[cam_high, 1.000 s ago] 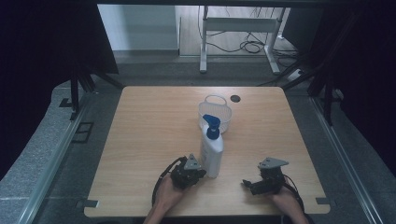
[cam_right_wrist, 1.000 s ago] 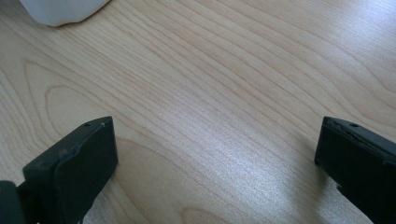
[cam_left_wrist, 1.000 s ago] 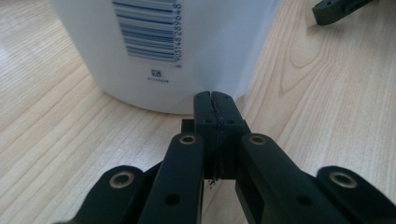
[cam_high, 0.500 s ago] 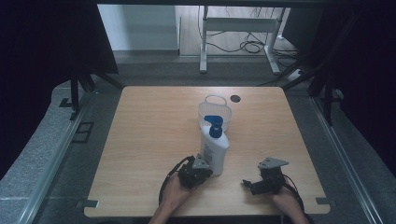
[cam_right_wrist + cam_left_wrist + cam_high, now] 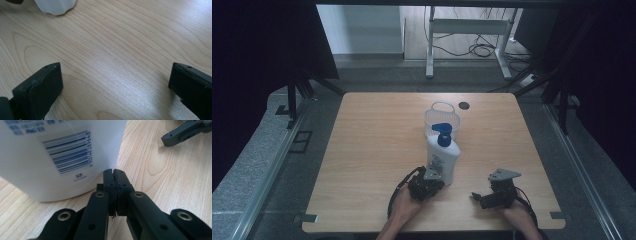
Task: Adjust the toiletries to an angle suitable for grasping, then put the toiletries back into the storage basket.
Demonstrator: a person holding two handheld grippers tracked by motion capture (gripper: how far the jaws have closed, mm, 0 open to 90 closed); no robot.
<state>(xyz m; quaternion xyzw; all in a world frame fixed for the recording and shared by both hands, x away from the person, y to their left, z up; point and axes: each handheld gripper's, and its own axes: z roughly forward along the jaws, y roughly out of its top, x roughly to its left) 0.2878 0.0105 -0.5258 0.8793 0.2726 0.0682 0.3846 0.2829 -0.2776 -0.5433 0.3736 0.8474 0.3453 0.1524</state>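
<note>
Bottle [image 5: 443, 161] upright at table [image 5: 367, 150] centre, basket [image 5: 442, 119] at 12 o'clock: keep closed left gripper [image 5: 115, 176] jaws low against base, push slowly; right gripper [image 5: 115, 82] jaws open, idle.

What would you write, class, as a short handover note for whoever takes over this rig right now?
Left claw: shut, empty, tips right at the base of the white pump bottle.
Right claw: open, empty, resting on the table to the bottle's right.
Bottle: upright near the front edge, blue pump on top, just in front of the clear basket.
Done: nothing gripped.
Left: probably nudge or grasp the bottle; the goal may be the basket.
</note>
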